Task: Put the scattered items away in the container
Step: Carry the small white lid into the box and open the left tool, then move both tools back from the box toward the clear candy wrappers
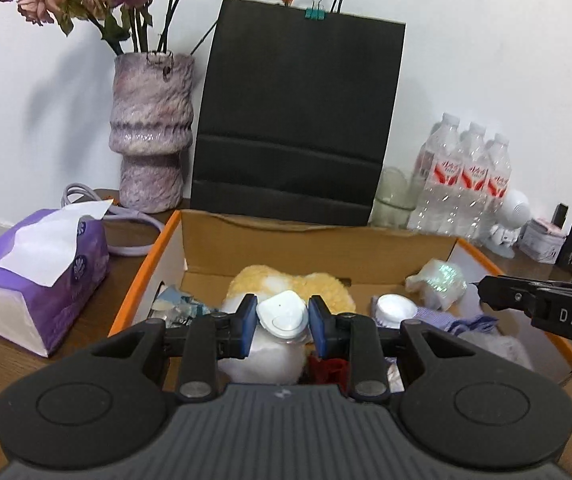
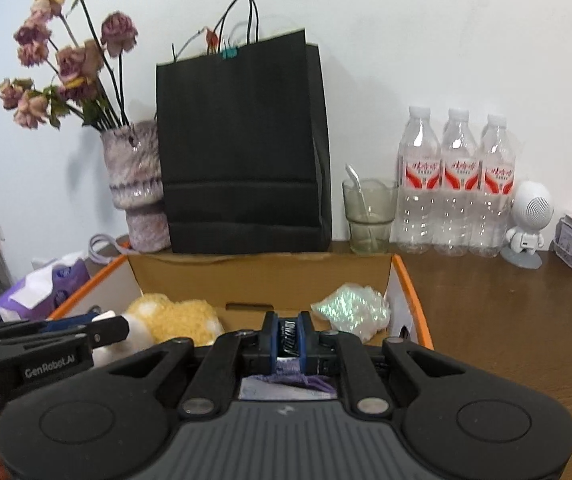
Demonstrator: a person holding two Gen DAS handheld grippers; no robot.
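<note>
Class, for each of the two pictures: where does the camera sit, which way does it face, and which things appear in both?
Left wrist: on the left tool, facing the box and wall; it grips a white case; right tool at right edge.
Right wrist: on the right tool, same direction, gripping a small dark item; left tool at lower left.
Shared: box, black bag, vase, bottles.

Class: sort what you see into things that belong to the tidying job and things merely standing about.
Job: orange-edged cardboard box; white rounded plastic case in left gripper; small black patterned item in right gripper.

Lying about: black paper bag; purple tissue pack; three water bottles.
</note>
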